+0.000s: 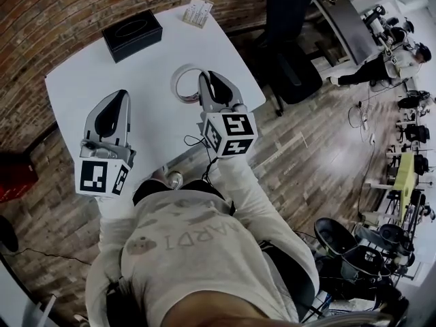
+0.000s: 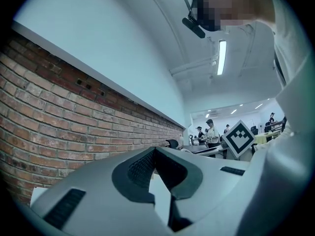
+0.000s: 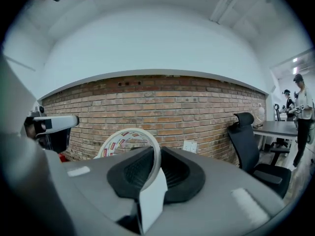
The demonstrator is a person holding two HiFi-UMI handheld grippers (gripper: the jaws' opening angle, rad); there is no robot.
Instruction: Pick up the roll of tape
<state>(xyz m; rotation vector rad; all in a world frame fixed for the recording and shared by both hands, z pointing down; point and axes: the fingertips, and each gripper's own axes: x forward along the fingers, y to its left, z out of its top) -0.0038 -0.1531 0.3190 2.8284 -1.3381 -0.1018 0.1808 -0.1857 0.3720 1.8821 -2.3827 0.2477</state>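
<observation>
Because the roll of tape [image 3: 133,131] is a thin ring round a hollow core, I judge it light and fairly stiff. Its smooth outer face is probably a little slippery, and its wall could dent under a hard squeeze. The sound place to take it is across the wall, one pad inside the hole and one outside, and that is where it is held. The right claw [image 3: 157,150] is clenched on the wall at the ring's five o'clock, so most of the roll stands up and out toward eleven o'clock from the pads. Held by one side only, it could pivot in the grip if swung fast.

In the head view the roll sits at eleven o'clock from the right claw, over the middle of the white desk [image 1: 102,73], and it appears to be held clear of the top. The left claw [image 2: 155,149] hangs at eight o'clock from the roll, with its tips closed together on nothing.

By count there are one roll, two claws and one desk. One black box [image 1: 131,34] is at eleven o'clock from the roll, and one small white holder [image 1: 197,11] is at twelve o'clock, near the desk's far edge. A brick wall [image 3: 197,112] stands behind.
</observation>
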